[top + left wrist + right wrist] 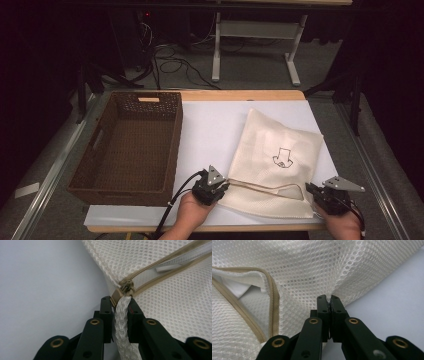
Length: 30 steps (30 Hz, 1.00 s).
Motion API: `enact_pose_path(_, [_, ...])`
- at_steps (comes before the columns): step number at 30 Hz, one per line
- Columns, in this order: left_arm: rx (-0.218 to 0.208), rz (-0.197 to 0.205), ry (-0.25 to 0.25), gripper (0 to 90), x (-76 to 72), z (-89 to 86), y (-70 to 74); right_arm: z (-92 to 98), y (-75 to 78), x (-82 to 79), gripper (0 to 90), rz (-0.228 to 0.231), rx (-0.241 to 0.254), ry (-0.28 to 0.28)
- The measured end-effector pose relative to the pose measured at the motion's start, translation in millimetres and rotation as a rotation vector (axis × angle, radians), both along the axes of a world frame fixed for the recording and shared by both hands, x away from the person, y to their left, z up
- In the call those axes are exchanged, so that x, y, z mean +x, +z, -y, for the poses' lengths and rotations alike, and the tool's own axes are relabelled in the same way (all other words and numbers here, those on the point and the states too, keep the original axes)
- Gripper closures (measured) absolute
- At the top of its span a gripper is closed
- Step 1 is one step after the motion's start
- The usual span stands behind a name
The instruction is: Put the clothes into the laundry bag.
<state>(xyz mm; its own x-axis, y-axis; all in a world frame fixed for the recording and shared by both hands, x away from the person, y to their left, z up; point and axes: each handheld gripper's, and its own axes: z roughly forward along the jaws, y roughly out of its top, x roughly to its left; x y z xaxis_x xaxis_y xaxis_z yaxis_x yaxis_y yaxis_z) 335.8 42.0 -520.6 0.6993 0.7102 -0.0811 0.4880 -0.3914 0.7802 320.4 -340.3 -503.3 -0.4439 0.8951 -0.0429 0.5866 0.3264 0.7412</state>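
A cream mesh laundry bag [280, 155] with a small black drawing lies on the white mat [210, 130], its zipper partly open along the near edge. My left gripper [226, 184] is at the bag's near left corner. In the left gripper view it [120, 302] is shut on a fold of mesh just below the tan zipper pull [126, 287]. My right gripper [309, 189] is at the near right corner. In the right gripper view it [328, 298] is shut on the bag's mesh edge [317, 277], with the open zipper [272, 295] to its left.
A dark brown woven basket [175, 145] with nothing in it stands at the mat's left. The wooden table edge [240, 95] runs along the back. Beyond it on the floor are cables and a white stand [216, 50].
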Motion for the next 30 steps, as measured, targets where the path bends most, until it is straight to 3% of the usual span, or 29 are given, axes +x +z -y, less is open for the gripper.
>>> enact_pose_path(5, [-0.015,0.038,0.053,79.4,-9.7,-15.6,5.7,-11.8,-0.6,14.6,89.7,0.004,-0.007,0.036])
enact_pose_path(8, [-0.022,0.025,0.069,79.4,-18.8,-22.0,6.1,-22.9,-0.9,26.2,89.7,0.010,-0.025,0.068])
enact_pose_path(12, [-0.019,-0.005,0.036,79.3,-36.4,-17.5,1.4,-31.7,0.1,39.5,89.6,0.022,-0.055,0.083])
enact_pose_path(16, [-0.010,-0.020,-0.018,78.7,-50.3,-2.5,-4.6,-22.6,1.7,47.5,89.6,0.029,-0.058,0.069])
enact_pose_path(21, [-0.002,0.001,-0.010,71.1,-52.6,1.6,-3.9,-5.6,1.9,43.9,88.1,0.029,-0.024,0.050])
enact_pose_path(25, [-0.040,0.014,0.043,61.3,-50.3,-8.0,3.8,-4.5,4.4,38.3,83.7,0.030,0.003,0.049])
enact_pose_path(28, [-0.068,0.049,0.084,51.4,-50.1,-15.2,12.7,-4.6,10.4,30.6,75.7,0.051,0.013,0.052])
enact_pose_path(30, [-0.085,0.088,0.112,44.9,-50.7,-21.0,20.9,-4.7,18.2,22.9,69.0,0.073,0.045,0.050])
